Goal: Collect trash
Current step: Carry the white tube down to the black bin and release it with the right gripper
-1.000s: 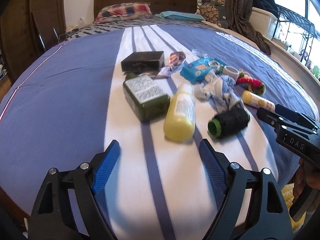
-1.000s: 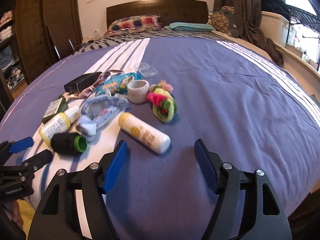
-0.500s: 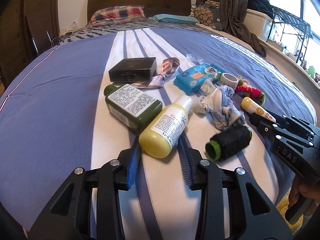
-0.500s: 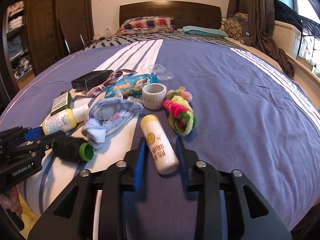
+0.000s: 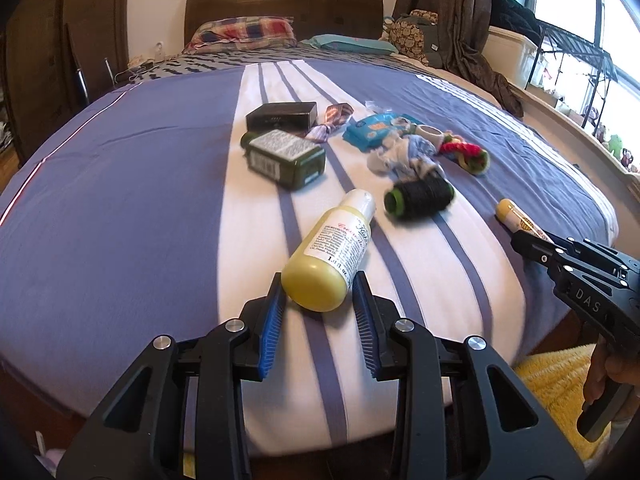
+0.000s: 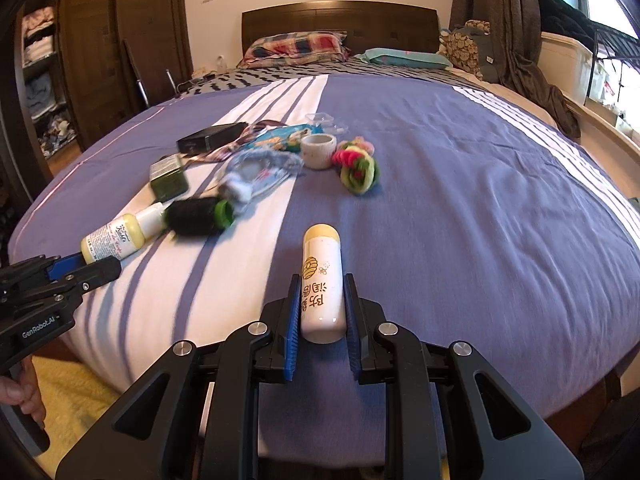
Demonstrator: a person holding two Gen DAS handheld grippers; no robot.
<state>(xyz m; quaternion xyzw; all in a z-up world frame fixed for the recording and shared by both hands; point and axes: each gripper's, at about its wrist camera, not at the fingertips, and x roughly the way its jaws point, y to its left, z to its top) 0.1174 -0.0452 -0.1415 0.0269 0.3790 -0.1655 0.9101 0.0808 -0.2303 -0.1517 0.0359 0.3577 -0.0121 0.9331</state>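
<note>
A bedroom: a wide bed (image 5: 120, 208) under a purple cover with white stripes, clutter strewn across its near end. The left gripper (image 5: 319, 300) has the yellow lotion bottle (image 5: 330, 254) lying between its fingers, base toward the palm, white cap pointing ahead and a little to the right, so the bottle's long axis runs nearly along the fingers. The blue pads (image 5: 271, 326) sit narrowed against the bottle's base on both sides, clenched on it as far as one can judge. The right gripper (image 6: 320, 306) likewise has its fingers closed in on the white tube with a yellow cap (image 6: 322, 280), the tube lying straight ahead along the fingers, cap at the far end, its rear half pinched between the pads. Each hand has its own item, so neither needs to reach across. Ahead of both fingers remain the black hair roller (image 5: 419, 196), green bottle (image 5: 285, 157), black box (image 5: 282, 116), blue wipes pack (image 5: 374, 130) and crumpled cloth (image 5: 404, 156), well beyond the grasped pieces.
</note>
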